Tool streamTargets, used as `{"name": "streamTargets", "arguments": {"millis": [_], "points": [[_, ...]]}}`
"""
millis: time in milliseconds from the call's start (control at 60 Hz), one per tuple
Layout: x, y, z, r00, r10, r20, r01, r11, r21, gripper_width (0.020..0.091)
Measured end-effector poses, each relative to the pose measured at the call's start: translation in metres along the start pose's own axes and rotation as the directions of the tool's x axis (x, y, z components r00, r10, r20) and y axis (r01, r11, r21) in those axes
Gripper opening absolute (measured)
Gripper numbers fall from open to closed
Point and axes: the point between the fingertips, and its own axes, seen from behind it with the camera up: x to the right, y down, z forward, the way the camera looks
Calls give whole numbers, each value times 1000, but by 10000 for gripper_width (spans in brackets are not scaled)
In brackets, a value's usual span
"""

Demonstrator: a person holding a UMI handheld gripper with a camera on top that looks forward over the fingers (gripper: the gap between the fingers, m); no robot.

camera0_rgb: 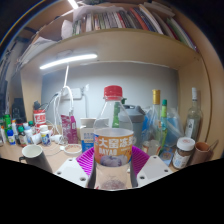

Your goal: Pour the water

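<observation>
On a crowded wooden desk beneath a shelf of books, the gripper holds a clear plastic bottle with a red cap and a label printed in red and white. The bottle stands upright between the 2 fingers, whose purple pads press against its lower sides, so the jaws are closed on it; its body fills the gap between them and its neck rises above the fingertips. Just left of the bottle sits a white cup, and farther left a pale mug rests on the desk near a cluster of small paint bottles. A pink carton stands behind the white cup, close to the wall. To the right of the held bottle are a tall green glass bottle, a yellow-capped bottle behind it and a white jar nearer the desk's front. A long strip lamp glows under the shelf, lighting the white wall behind the clutter.
</observation>
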Motion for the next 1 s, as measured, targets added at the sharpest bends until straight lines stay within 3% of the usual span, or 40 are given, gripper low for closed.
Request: {"name": "streamTargets", "arguments": {"millis": [150,333,450,567,783,1000], "points": [[1,-3,-3,1000,8,-6,-7,998,59,495],[3,-4,-4,1000,11,-8,-10,998,68,533],[2,-1,-6,1000,2,-17,-1,1000,21,592],[9,13,-18,999,-28,-33,26,999,-43,747],[11,23,-64,998,-68,-16,67,996,-57,755],[-12,4,-142,998,59,34,-58,998,-36,767]]}}
